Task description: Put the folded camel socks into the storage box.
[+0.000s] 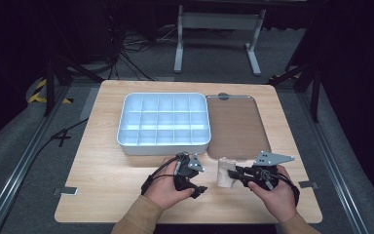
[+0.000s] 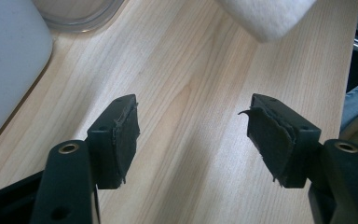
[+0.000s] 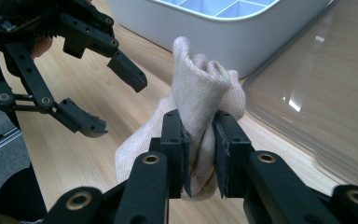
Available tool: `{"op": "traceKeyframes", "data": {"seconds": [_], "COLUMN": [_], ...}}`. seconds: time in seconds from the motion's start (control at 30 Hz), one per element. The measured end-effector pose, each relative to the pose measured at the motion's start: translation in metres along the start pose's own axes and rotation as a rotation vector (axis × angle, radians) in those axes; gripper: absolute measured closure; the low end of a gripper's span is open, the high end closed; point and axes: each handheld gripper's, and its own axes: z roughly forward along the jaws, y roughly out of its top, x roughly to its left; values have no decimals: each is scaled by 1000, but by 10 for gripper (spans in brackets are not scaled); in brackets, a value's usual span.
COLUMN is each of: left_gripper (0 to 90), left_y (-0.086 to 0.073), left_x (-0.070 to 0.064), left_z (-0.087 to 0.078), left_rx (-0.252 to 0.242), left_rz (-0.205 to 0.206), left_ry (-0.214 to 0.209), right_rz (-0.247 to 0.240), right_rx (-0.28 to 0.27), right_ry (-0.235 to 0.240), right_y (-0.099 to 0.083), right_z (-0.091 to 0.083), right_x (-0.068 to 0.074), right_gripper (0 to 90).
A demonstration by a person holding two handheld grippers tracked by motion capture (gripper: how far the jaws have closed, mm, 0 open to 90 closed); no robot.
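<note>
Nearest the camera, the person's two hands come in over the near edge of the table (image 1: 102, 165), each holding a gripper. The left gripper (image 1: 191, 181) hovers just left of the cloth with its jaws spread wide and nothing between them; in its own view, bare wood shows between the pads (image 2: 123, 140). To its right, the right gripper (image 3: 200, 154) has its jaws clenched on a small beige sock (image 3: 205, 93) (a rolled or bunched one, as far as can be told), pinching it around the middle.

The sock sits at the near middle of the table, just near of the white divided box (image 1: 163, 122) and the clear lid (image 1: 236, 124) lying to the box's right. Its lower end seems to rest on or just above the wood.

The main risk, as I judge it, is the soft fabric slipping or unrolling: the pinch holds only a fold, so a quick lift or turn could let the loose end sag and drag. The open left gripper is close, and a careless closing could catch the other tool instead of the fabric.

The sock stands roughly upright in the grip, its long axis running from the table upward, the bunched top leaning a little toward the far side.
</note>
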Motion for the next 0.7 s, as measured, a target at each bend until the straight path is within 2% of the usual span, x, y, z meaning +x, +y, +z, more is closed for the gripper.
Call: {"op": "traceKeyframes", "data": {"seconds": [0.17,0.37,0.7], "left_gripper": [344,344,344], "left_y": [-1,-4,-12], "left_x": [1,3,6], "left_z": [-3,-7,-16], "left_rx": [-5,-11,-19], "left_rz": [-8,-18,-35], "left_ry": [1,11,38], "right_rz": [-5,10,2], "right_rx": [-7,-19,-4], "right_ry": [-11,-10,-8], "right_y": [5,15,33], "right_z": [-3,-5,-4], "right_x": [-2,-9,-18], "right_gripper": [760,761,760]}}
